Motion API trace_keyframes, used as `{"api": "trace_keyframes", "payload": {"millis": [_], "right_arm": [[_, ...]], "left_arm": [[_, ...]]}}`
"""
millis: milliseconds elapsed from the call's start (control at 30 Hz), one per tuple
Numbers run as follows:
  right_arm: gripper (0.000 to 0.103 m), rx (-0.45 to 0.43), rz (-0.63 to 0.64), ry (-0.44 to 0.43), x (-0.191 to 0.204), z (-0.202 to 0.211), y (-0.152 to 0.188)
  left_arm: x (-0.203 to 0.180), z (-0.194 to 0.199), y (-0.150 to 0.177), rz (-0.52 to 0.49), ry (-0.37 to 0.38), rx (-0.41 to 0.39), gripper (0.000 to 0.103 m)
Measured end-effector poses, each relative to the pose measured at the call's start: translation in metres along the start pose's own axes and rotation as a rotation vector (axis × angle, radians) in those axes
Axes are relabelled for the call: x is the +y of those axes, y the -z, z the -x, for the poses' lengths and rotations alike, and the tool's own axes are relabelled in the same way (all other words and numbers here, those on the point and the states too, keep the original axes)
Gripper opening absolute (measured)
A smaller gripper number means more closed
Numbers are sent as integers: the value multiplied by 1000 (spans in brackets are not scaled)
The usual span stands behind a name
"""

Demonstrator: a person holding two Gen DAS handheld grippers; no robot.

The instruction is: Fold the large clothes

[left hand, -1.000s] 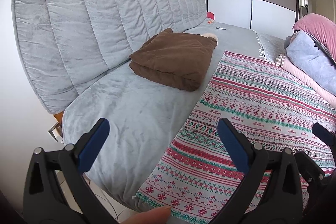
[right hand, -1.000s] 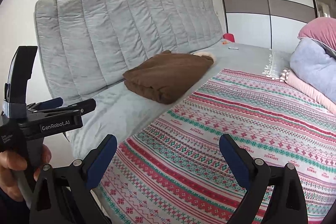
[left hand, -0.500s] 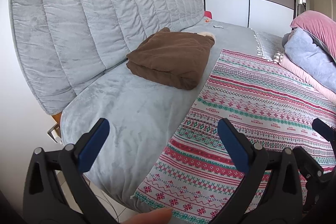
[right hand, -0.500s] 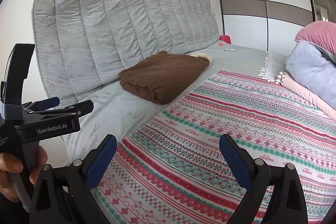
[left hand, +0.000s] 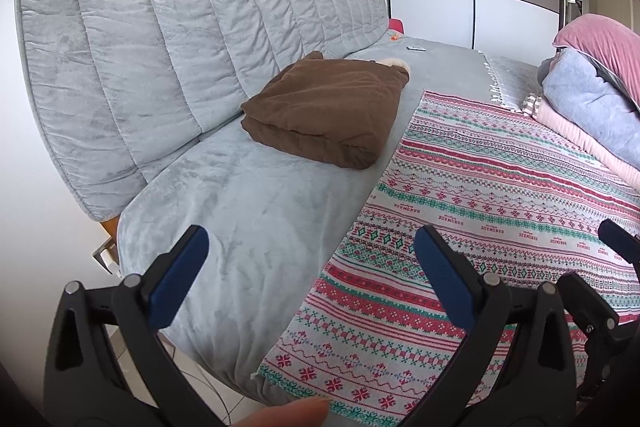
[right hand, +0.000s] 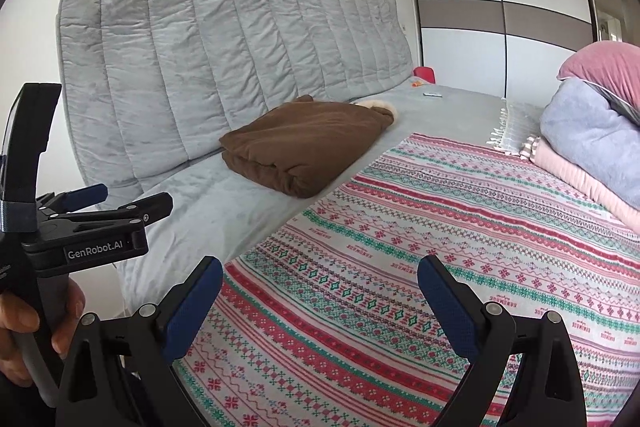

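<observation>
While hovering, left wrist: my left gripper (left hand: 308,263) is gaping wide over the patterned blanket (left hand: 500,211) on the sofa bed (left hand: 240,207); near corner (left hand: 272,375) looks grabbable.
Right wrist: my right gripper (right hand: 320,291) is also gaping, empty; blanket is looking soft, light, floppy.

Both cameras look forward along their own fingers, low over the near edge of the bed (left hand: 248,235), facing the headboard (left hand: 180,19) at 11 o'clock. The left view sits nearer the bed's corner. The right view stands further right, catching the left gripper (right hand: 100,205) at 9 o'clock. Both share the blanket (right hand: 420,247), the brown bundle (left hand: 332,111) and the wardrobe (right hand: 500,7).
</observation>
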State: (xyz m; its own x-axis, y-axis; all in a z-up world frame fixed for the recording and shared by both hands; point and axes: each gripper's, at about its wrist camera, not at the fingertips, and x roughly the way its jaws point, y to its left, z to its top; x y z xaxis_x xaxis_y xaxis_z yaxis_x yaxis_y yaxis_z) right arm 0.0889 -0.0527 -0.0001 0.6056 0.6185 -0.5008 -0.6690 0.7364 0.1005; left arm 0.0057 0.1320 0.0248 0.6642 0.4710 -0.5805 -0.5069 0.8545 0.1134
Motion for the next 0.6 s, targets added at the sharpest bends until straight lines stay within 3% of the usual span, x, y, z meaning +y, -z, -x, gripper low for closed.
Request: {"api": "trace_keyframes", "payload": {"millis": [600], "right_arm": [[99,3,5,2,0,-2,1]], "left_arm": [[-2,1,1,-2,6,5,102]]}}
